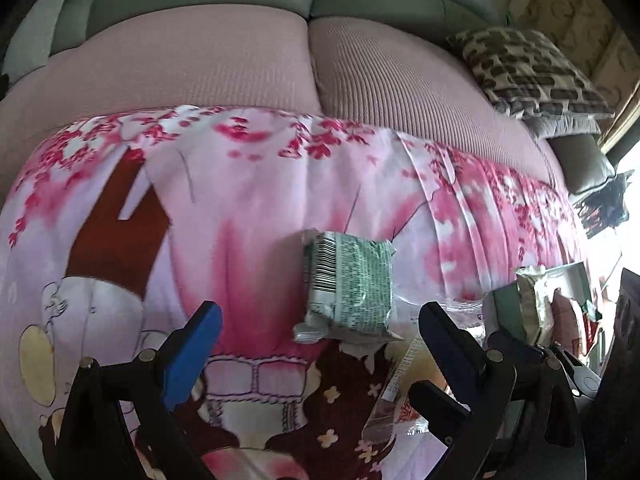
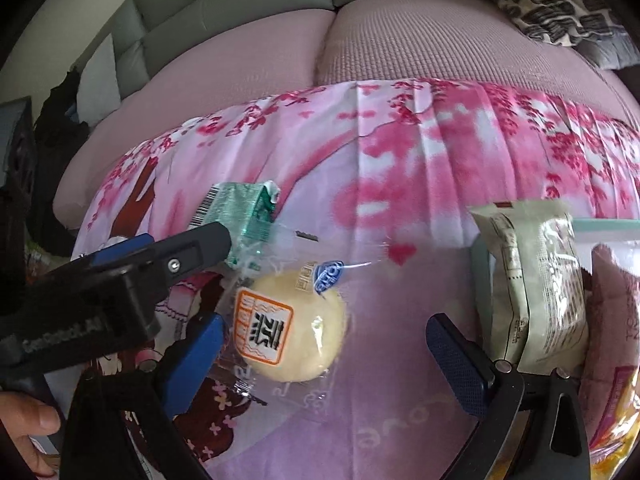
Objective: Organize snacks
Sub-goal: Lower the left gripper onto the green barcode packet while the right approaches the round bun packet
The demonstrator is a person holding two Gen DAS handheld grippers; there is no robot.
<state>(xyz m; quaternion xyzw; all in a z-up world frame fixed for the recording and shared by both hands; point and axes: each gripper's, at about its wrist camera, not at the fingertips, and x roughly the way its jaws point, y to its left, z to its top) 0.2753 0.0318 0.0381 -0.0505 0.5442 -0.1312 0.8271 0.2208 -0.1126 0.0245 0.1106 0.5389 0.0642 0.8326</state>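
Container (image 2: pixel 600 226) with a pale green rim sits at the right edge of the pink floral cloth (image 2: pixel 400 184); a beige packet (image 2: pixel 536 280) stands upright in it against the near wall, long axis vertical, and a pinkish packet (image 2: pixel 616 292) is beside it, mostly cut off. Green packet (image 1: pixel 348 284) lies flat on the cloth, barcode end to the left, long axis running away from the left camera. Bun (image 2: pixel 294 326) in clear wrap lies flat between the green packet and the container, orange label facing up. Left gripper (image 1: pixel 320 324) is spread wide, empty, fingers either side of the green packet's near end, not touching. Right gripper (image 2: pixel 324 340) is spread wide, empty, straddling the bun.
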